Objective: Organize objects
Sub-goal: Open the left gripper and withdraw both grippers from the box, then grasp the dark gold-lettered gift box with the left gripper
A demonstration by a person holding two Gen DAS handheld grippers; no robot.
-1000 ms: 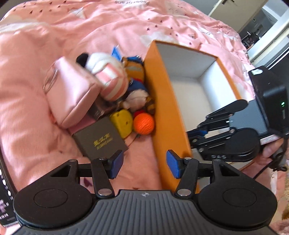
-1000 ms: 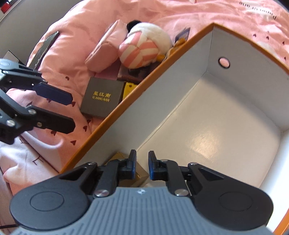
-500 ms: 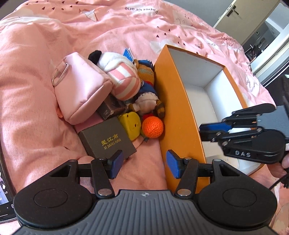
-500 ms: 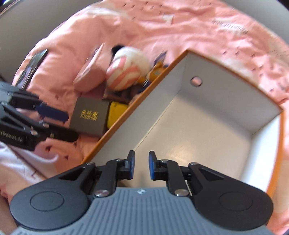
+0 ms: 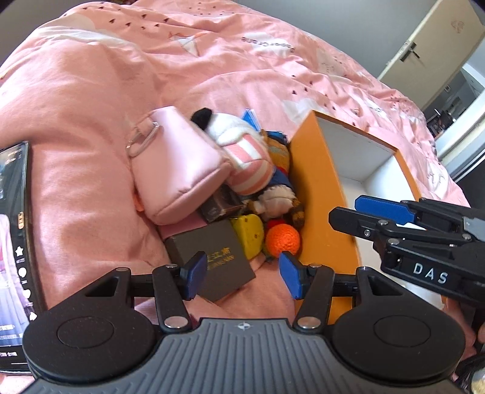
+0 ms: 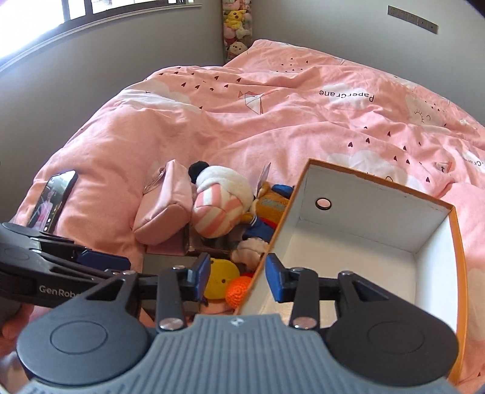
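Note:
An orange box [image 6: 454,272] with a white inside lies open on the pink duvet. Left of it is a pile: a pink pouch [image 5: 175,169], a pink-striped plush [image 5: 242,157], a dark brown box [image 5: 212,260] with gold lettering, a yellow toy [image 5: 248,235] and an orange crochet ball [image 5: 283,238]. My left gripper [image 5: 242,272] hangs open just above the brown box, holding nothing. My right gripper [image 6: 238,277] hovers over the box's left wall [image 6: 272,251]. Its jaws are opening and nothing is gripped between them. In the left wrist view the right gripper [image 5: 379,212] reaches in above the box.
A phone [image 6: 51,200] with a lit screen lies on the duvet left of the pile. More plush toys [image 6: 236,24] are stacked in the room's far corner. A door [image 5: 424,45] stands beyond the bed. Rumpled duvet [image 6: 272,121] spreads behind the box.
My right gripper has lifted out of the box, tilted up toward the room, and its jaws have spread apart. The left gripper drifted toward the pile, still open.

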